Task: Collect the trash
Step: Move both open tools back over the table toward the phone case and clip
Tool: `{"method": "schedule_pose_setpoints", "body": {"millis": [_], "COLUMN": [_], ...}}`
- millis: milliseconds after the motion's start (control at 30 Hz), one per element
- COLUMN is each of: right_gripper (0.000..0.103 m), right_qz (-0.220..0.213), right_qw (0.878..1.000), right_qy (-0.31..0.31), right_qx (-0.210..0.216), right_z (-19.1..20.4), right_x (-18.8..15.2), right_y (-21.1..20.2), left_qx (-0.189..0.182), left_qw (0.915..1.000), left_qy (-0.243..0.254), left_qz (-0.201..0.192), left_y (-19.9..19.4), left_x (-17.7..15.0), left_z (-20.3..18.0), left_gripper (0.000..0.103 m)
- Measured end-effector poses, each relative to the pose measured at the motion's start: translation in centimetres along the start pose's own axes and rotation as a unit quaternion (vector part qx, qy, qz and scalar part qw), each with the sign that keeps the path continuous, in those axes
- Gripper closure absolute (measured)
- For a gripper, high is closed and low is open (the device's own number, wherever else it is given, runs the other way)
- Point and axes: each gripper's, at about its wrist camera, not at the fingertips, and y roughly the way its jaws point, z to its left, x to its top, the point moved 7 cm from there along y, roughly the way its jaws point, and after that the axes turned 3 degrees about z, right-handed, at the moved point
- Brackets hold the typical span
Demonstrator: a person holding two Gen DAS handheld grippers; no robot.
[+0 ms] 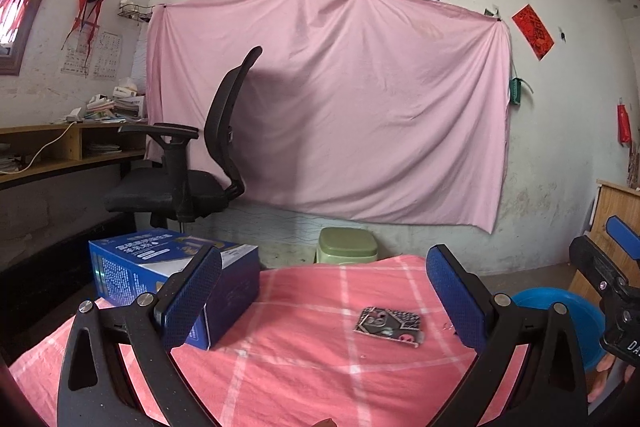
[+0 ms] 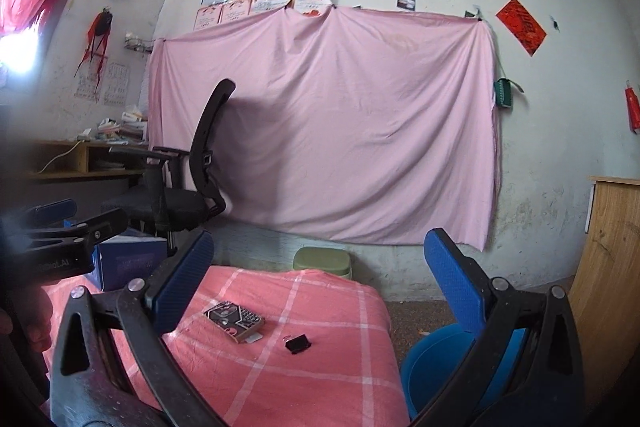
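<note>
Both grippers sit nearest our lenses: left gripper (image 1: 324, 301) has its jaws spread wide with nothing between them, right gripper (image 2: 320, 287) likewise wide apart and empty. We hover both above the table (image 2: 320, 379), which is covered in pink checked cloth.

Largest to smallest from there:
- Pink sheet (image 1: 340, 107) is pinned across the back wall, with a black chair (image 1: 188, 167) in front of it on the left.
- Blue bin (image 2: 436, 367) is off the table's right edge, lower than the tabletop, partly hidden behind our right gripper's finger.
- Blue box (image 1: 168, 271) stands on the table's far-left corner, just behind our left gripper's left finger.
- Green stool (image 1: 347, 245) sits beyond the table's far edge, by the wall.
- Wrapper (image 2: 234, 319), flat, dark and patterned, lies on the cloth near the table's middle.
- Black clip (image 2: 298, 343) lies just right of the wrapper, apart from it; we see it only in the right wrist view.
</note>
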Motion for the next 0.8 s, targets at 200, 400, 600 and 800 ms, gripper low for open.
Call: {"method": "schedule_pose_setpoints", "body": {"millis": [200,400,600,800], "right_gripper": [0.0,0.0,0.0,0.0], "right_qz": [0.052,0.1,0.193,0.27], "right_qw": [0.998,0.995,0.981,0.963], "right_qy": [-0.02,-0.031,-0.011,0.018], "right_qx": [0.002,0.0,-0.015,0.0], "right_z": [1.2,1.7,0.4,-0.6], "right_x": [-1.9,-3.5,-6.2,-8.5], "right_y": [2.0,3.6,6.5,8.7], "left_qx": [0.003,-0.006,-0.034,-0.062], "left_qw": [0.9997,0.9975,0.9877,0.9702], "left_qy": [-0.005,0.007,-0.028,-0.05], "left_qz": [0.024,0.07,0.15,0.229], "left_y": [1.7,4.2,7.6,11.2], "left_x": [-1.4,-2.9,-4.6,-6.2], "left_z": [1.2,0.9,1.1,0.6], "left_gripper": [0.003,0.003,0.003,0.004]}}
